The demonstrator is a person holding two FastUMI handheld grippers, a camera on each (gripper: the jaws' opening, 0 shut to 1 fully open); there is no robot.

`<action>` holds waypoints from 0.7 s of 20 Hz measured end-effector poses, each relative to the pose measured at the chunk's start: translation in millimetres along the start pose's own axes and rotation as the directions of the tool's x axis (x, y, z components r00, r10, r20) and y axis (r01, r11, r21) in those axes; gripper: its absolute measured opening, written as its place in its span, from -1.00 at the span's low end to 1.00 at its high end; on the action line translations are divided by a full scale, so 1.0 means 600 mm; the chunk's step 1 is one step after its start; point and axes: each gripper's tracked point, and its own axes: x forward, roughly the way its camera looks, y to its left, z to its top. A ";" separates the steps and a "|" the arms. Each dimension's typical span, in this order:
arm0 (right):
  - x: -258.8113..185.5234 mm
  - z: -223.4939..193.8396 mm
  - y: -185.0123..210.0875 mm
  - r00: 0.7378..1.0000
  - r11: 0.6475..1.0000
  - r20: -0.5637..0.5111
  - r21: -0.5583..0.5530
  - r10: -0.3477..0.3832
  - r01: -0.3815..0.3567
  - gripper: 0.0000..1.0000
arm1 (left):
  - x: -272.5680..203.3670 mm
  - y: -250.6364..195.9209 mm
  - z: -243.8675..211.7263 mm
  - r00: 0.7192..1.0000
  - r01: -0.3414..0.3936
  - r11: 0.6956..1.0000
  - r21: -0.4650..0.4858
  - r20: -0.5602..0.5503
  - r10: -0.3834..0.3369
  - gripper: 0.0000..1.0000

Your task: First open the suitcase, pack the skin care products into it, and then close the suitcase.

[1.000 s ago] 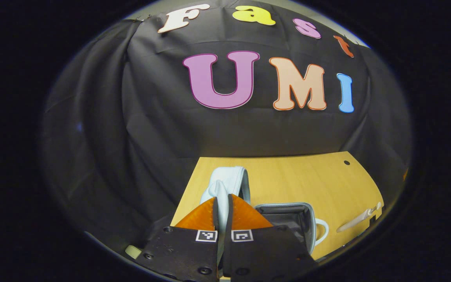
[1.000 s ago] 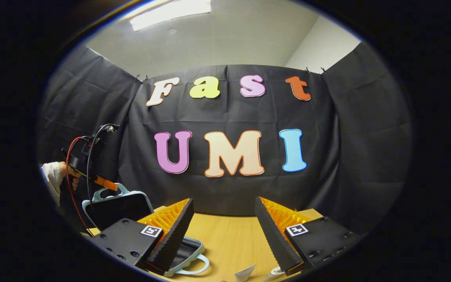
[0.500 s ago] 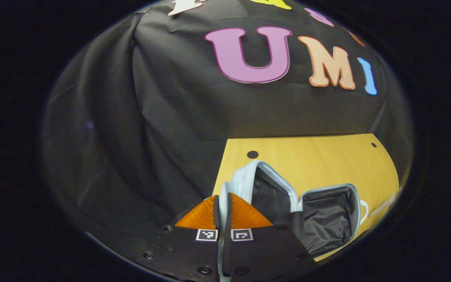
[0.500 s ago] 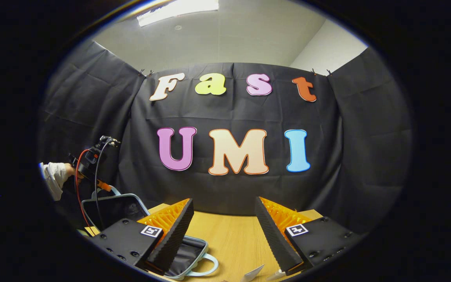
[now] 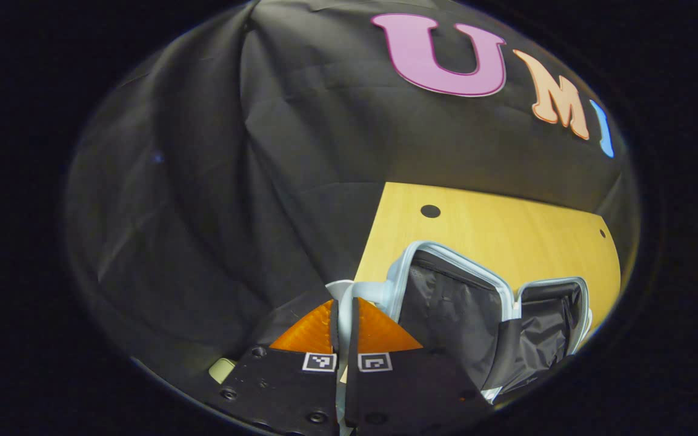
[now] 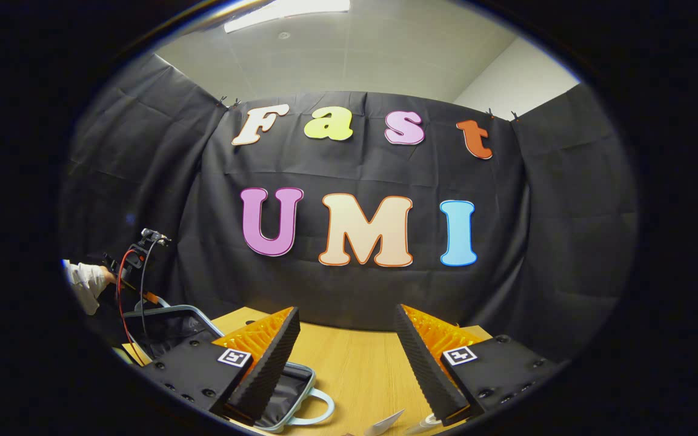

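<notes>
Suitcase (image 5: 464, 303): we count one, lying open on the worktop (image 5: 506, 224), both halves showing dark lining.
Left claw (image 5: 343, 312): we see it clamped on the pale lid handle (image 5: 361, 292).
Right claw (image 6: 346, 357): spread wide, gripping nothing, above the worktop.

The left gripper (image 5: 343, 312) sits low at the near left of the booth, its two fingers pressed together on a thin pale handle (image 5: 349, 297). A hand (image 6: 106, 277) in a light sleeve (image 6: 82, 284) holds it from the far left. The right gripper (image 6: 346, 363) hangs level, fingers spread wide apart, gripping nothing.
</notes>
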 end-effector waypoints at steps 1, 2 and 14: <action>0.001 0.000 0.000 1.000 1.000 -0.001 -0.007 -0.001 0.001 0.97 | 0.004 0.012 -0.006 0.999 -0.034 0.999 -0.008 0.005 0.034 -1.00; 0.001 0.001 0.000 1.000 1.000 -0.002 -0.012 -0.001 0.001 0.97 | 0.003 0.029 0.003 0.996 -0.075 0.997 0.004 0.051 0.075 -0.81; -0.013 0.010 -0.051 1.000 1.000 0.012 0.002 -0.015 0.015 1.00 | -0.186 -0.098 0.125 0.883 -0.036 0.998 -0.054 0.466 0.057 0.87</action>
